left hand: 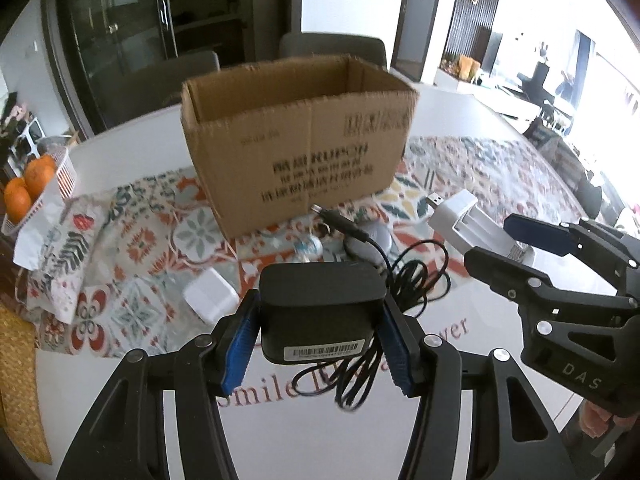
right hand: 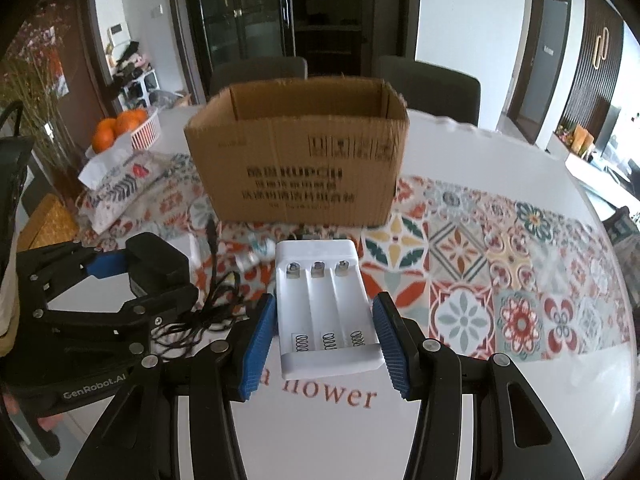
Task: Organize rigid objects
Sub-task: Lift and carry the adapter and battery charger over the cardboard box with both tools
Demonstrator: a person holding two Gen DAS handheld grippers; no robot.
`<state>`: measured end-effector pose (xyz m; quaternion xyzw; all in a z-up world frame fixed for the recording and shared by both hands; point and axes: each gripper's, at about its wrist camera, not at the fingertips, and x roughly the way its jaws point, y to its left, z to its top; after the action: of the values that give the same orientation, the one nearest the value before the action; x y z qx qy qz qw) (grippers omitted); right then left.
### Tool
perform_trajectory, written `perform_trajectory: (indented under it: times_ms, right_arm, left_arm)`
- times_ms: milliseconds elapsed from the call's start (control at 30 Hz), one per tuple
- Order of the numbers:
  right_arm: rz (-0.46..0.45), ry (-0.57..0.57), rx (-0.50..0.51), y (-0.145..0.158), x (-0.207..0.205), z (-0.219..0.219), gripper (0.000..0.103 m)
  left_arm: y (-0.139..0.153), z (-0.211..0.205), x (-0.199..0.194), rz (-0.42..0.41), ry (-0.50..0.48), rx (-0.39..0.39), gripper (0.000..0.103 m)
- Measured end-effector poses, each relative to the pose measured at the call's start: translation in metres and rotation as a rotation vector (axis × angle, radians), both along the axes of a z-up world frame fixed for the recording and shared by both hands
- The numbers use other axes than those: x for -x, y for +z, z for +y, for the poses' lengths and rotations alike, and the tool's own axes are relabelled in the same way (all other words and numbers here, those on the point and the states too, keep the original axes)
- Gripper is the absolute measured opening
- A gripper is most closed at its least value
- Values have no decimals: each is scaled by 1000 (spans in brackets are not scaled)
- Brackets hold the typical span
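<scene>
Side by side, both grippers are held level above the white table (right hand: 500, 152), pointed at the open cardboard box (right hand: 298, 168) standing on the patterned cloth (right hand: 480, 272). The left gripper (left hand: 320, 320) is clamped on a black power adapter (left hand: 320, 304), a glossy rounded block with a barcode label on its near face; its thin black cable (left hand: 404, 280) is seen hanging in loose loops, the plug end raised toward the box. The adapter is pressed on both sides by the blue pads (left hand: 238, 344). The right gripper (right hand: 326, 336) is closed on a white battery charger (right hand: 326, 308), a flat tray with three empty slots, springs at the near end and contacts at the far end. Both items are held short of the box. A small white cube charger (left hand: 210, 296) is left lying on the cloth, and oranges (right hand: 118, 126) are seen in a basket at the far left.
</scene>
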<state>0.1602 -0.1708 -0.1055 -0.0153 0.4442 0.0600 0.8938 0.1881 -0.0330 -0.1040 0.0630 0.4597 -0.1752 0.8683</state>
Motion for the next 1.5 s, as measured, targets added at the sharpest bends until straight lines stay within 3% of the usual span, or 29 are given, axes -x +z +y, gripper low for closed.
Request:
perform_trajectory:
  times_ms: [867, 1500]
  right_arm:
    - [-213, 4, -21, 75, -66, 10, 51]
    - [-241, 12, -16, 96, -143, 7, 51]
  left_arm:
    - [73, 15, -65, -143, 86, 56, 56]
    - [93, 12, -142, -137, 115, 66, 56]
